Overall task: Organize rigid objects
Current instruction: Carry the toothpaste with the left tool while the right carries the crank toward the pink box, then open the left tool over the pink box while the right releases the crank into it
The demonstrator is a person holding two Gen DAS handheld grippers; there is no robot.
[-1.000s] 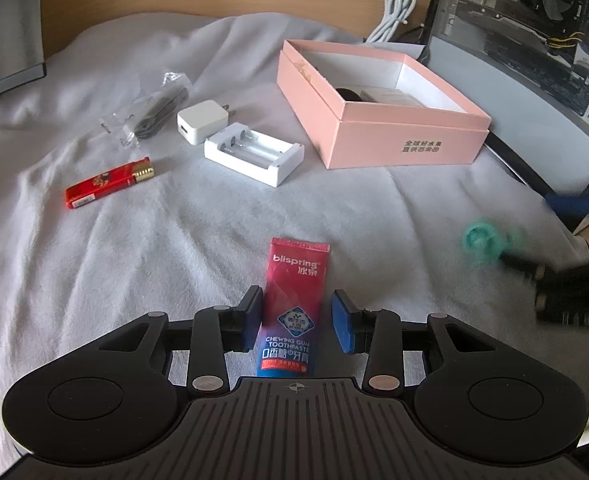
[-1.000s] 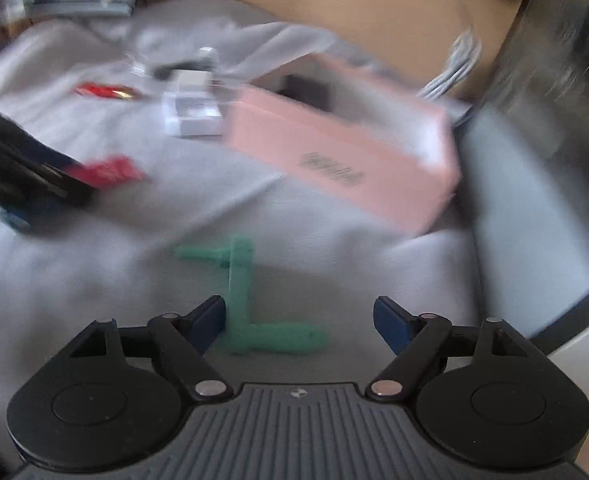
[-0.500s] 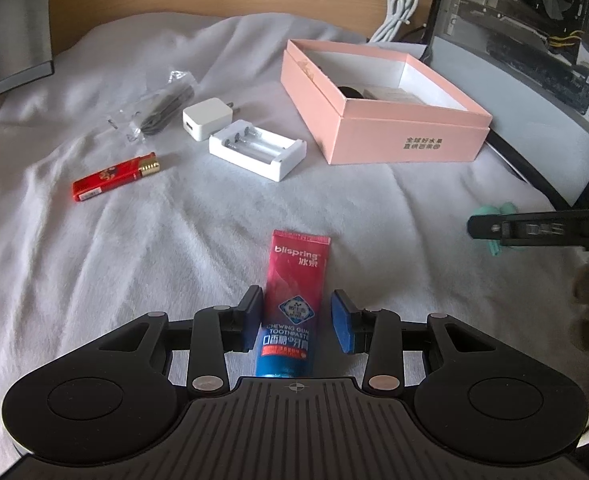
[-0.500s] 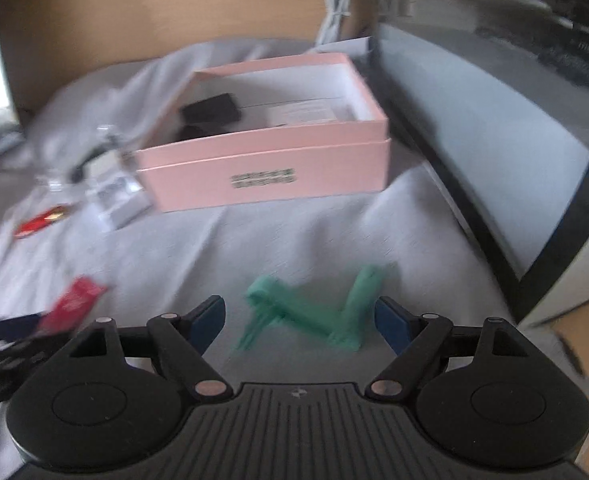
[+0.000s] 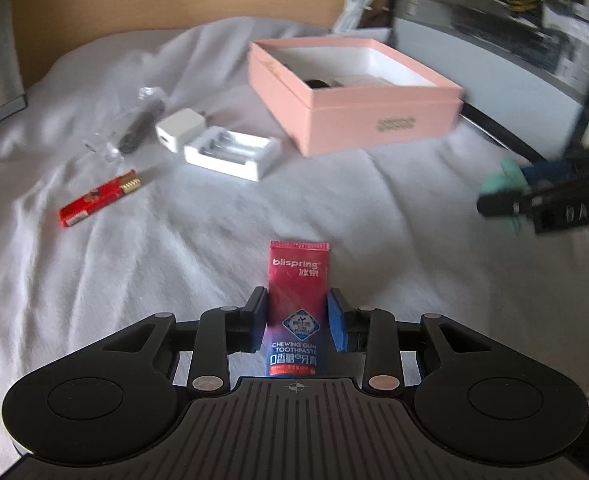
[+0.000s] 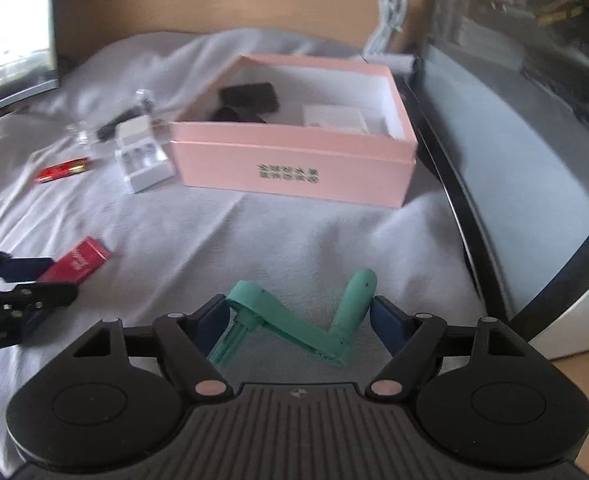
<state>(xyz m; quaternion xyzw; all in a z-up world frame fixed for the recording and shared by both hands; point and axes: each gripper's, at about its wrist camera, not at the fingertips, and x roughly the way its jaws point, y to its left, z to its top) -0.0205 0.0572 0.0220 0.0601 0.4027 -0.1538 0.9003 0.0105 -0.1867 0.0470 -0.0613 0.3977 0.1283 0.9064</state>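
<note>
My left gripper (image 5: 297, 318) is shut on a red and blue toothpaste tube (image 5: 297, 288), its pads pressed against both sides. My right gripper (image 6: 298, 318) has closed on a green plastic crank-shaped piece (image 6: 294, 326), with the pads touching its two ends. The open pink box (image 5: 354, 96) stands at the back right on the white sheet and holds a black item (image 6: 250, 96) and a white item (image 6: 334, 118). In the left wrist view the right gripper (image 5: 534, 196) shows at the right edge with the green piece.
On the sheet left of the box lie a white battery case (image 5: 232, 152), a white charger plug (image 5: 178, 130), a red lighter (image 5: 98, 200) and a clear bag with dark parts (image 5: 134, 128). A computer case (image 6: 534, 100) stands right of the box. A white cable (image 6: 390, 8) hangs behind.
The left gripper's pads closed in on the toothpaste tube. The right gripper swung round to face the box and closed on the green piece.
</note>
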